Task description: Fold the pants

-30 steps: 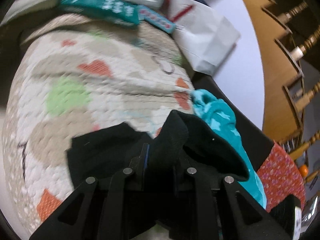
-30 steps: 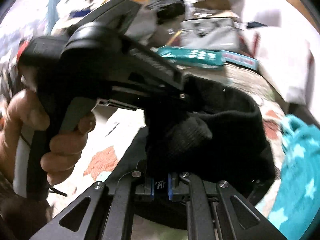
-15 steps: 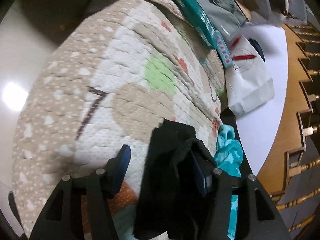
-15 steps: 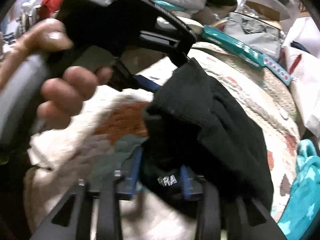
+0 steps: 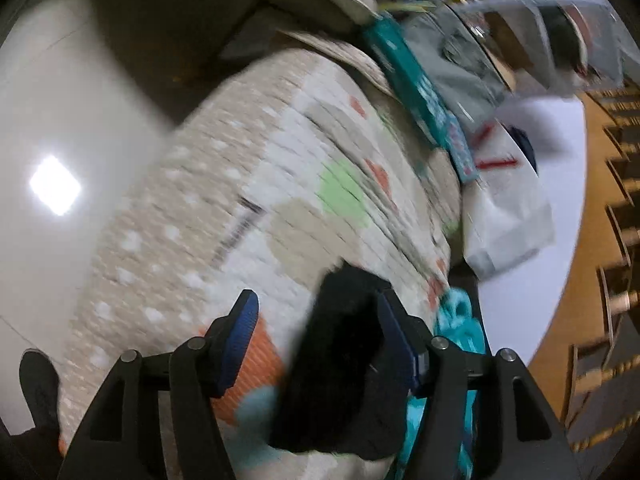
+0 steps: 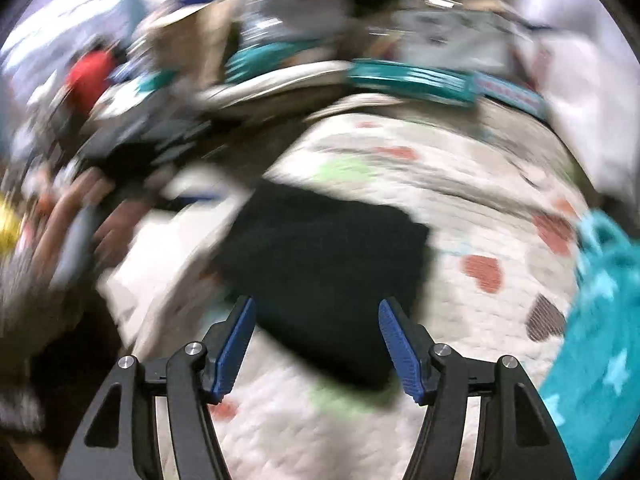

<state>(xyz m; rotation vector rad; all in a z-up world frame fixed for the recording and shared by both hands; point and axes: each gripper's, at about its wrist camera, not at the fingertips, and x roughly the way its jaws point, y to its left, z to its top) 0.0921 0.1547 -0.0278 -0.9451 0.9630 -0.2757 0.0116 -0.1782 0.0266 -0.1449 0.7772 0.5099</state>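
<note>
Quilted mat (image 6: 460, 184) in cream and beige with orange hearts and a green patch, draped over a rounded surface and blurred in both wrist views. On the mat: black pants (image 6: 328, 272) folded into a compact dark block. Left gripper (image 5: 316, 334) with jaws opening, blue pads (image 5: 240, 332) wide apart, pants bunched between them beside the right-hand pad; whether that pad touches the cloth cannot be told. Right gripper (image 6: 316, 344) likewise opening, pads spread, pants lying ahead between the fingertips, not pinched. Just right of the pants, a turquoise garment with pale stars (image 6: 600, 320). Beyond the pants, at the mat's far edge, a long teal box (image 6: 408, 80) with white lettering too smeared to read; no other writing legible. Left of the pants in the right wrist view, a hand (image 6: 80, 220) on the other gripper's handle, heavily blurred. Farther off: white paper bag with red marks (image 5: 504, 216), white tabletop (image 5: 552, 152), wooden floor and chair legs, glossy pale floor with a lamp's reflection (image 5: 54, 186). Compared with a second ago: both grippers then clamped on lifted black fabric; now released, pants down on the mat.
</note>
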